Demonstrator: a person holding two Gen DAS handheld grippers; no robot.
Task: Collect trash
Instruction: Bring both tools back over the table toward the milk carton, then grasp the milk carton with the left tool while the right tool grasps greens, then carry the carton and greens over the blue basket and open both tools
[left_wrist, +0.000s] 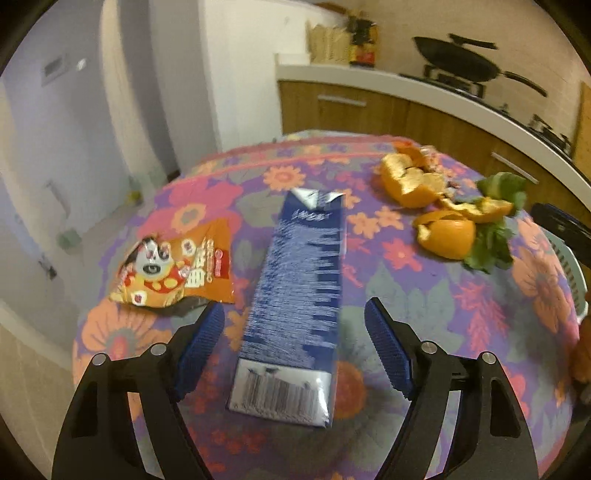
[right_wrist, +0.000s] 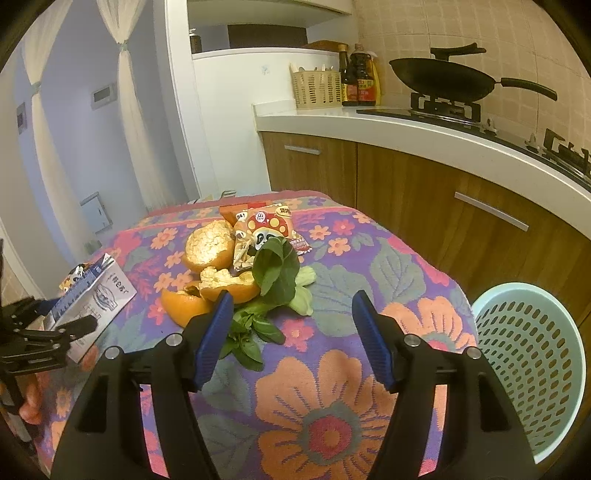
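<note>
A blue carton (left_wrist: 299, 302) lies flat on the flowered tablecloth (left_wrist: 424, 314), its near end between the open fingers of my left gripper (left_wrist: 293, 314). An orange snack wrapper (left_wrist: 173, 271) lies to its left. Orange peels (left_wrist: 432, 206) and green leaves (left_wrist: 495, 236) lie at the far right. In the right wrist view, my right gripper (right_wrist: 291, 306) is open and empty, just short of the leaves (right_wrist: 273, 280), peels (right_wrist: 210, 273) and a second snack wrapper (right_wrist: 262, 232). The carton (right_wrist: 92, 306) and left gripper (right_wrist: 74, 326) show at the left.
A pale green perforated basket (right_wrist: 532, 365) stands beside the table at the right; it also shows in the left wrist view (left_wrist: 570, 269). Wooden cabinets (right_wrist: 461, 221) and a white counter with a black wok (right_wrist: 443, 79) run behind. The table edge drops off at the left.
</note>
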